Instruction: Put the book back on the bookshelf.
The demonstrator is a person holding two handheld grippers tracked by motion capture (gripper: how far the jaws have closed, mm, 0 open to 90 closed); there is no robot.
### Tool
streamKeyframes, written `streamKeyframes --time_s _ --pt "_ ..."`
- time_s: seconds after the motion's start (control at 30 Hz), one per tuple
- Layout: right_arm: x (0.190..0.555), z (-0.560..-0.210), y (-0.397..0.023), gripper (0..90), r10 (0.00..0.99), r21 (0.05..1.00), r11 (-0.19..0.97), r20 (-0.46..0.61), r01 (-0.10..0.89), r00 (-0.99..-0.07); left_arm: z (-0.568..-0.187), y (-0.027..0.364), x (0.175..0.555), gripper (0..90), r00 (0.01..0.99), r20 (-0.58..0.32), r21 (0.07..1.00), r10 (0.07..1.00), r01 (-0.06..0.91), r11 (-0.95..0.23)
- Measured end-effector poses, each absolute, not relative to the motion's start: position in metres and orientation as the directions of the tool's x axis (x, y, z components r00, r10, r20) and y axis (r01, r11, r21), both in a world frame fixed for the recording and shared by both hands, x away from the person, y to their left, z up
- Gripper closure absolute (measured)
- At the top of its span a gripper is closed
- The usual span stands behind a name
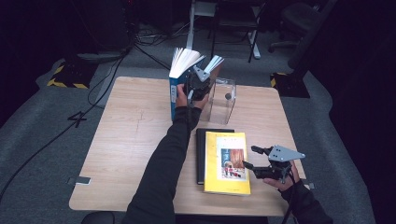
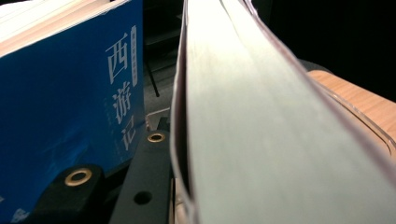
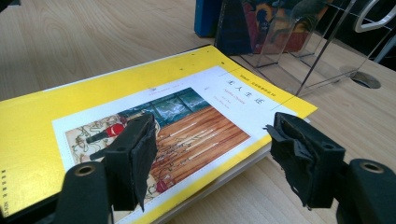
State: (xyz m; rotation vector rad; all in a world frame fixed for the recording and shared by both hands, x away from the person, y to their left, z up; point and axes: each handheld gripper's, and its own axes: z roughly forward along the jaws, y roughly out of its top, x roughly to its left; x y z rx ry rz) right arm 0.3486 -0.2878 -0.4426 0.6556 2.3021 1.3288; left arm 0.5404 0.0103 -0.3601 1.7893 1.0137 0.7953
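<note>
At the upper middle of the high view, the left gripper (image 1: 198, 86) stood a blue book (image 1: 180, 88) upright beside the clear stand (image 1: 223, 100) on the counter (image 1: 126, 140).
Its jaws were parted around the fanned pages, though whether the pads pressed them I could not tell. Lower right, the right gripper (image 3: 210, 158) hovered open and empty over the yellow book (image 3: 93, 112). Best keep the spine vertical and ease it squarely against the stand.
</note>
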Motion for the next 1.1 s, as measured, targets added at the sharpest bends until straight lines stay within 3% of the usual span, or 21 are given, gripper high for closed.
streamKeyframes --time_s 0.17,0.33,0.53,1.1 --pt "0.348 -0.443 -0.287 32.2 0.572 0.872 0.447 -0.108 0.198 -0.813 -0.351 0.018 0.539 67.0 0.485 0.079 0.924 0.871 0.293 -0.247" --pt "0.348 -0.443 -0.286 32.7 0.566 0.87 0.45 -0.106 0.199 -0.817 -0.339 0.015 0.54 63.9 0.481 0.117 0.916 0.869 0.286 -0.282" --pt "0.348 -0.444 -0.284 33.4 0.554 0.862 0.464 -0.103 0.203 -0.826 -0.333 0.01 0.543 72.2 0.495 0.135 0.896 0.858 0.309 -0.319" --pt "0.349 -0.444 -0.285 33.9 0.54 0.859 0.472 -0.104 0.199 -0.835 -0.331 -0.008 0.559 73.3 0.399 0.143 0.927 0.906 0.266 -0.264"
